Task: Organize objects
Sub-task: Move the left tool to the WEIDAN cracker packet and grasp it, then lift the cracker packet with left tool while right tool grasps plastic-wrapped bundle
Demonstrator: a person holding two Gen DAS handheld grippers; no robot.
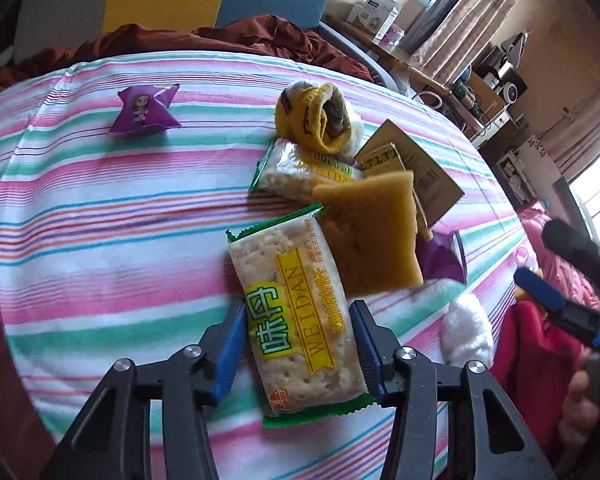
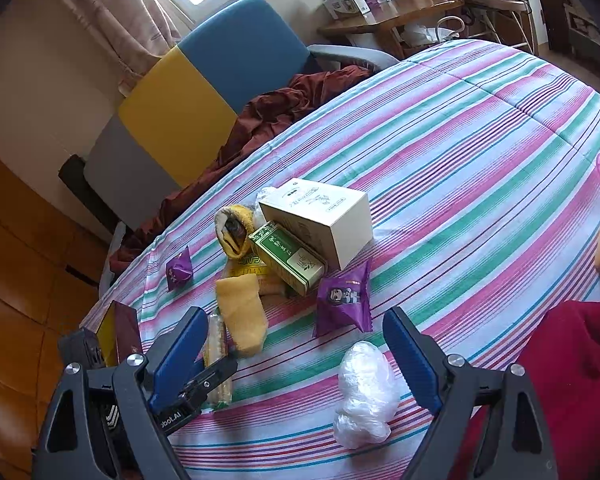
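A cracker packet (image 1: 296, 320) with a yellow label and green ends lies on the striped cloth (image 1: 100, 220). My left gripper (image 1: 300, 346) has its blue pads (image 1: 232, 344) against both long sides of it, shut on the packet. In the right wrist view the same packet (image 2: 216, 344) shows between the left gripper's black fingers (image 2: 204, 376). My right gripper (image 2: 296, 340) stands open above the cloth (image 2: 460, 160); a crumpled clear bag (image 2: 364, 392) lies under the gap, untouched. A purple snack packet (image 2: 344, 300) lies just ahead of it.
Piled beyond the held packet: a yellow sponge (image 1: 372, 236), a second cracker packet (image 1: 296, 172), a rolled yellow sock (image 1: 316, 116), a white box (image 2: 324, 216), a green box (image 2: 288, 260). Another purple packet (image 1: 144, 110) lies apart, left. A blue-yellow chair (image 2: 220, 72) stands behind.
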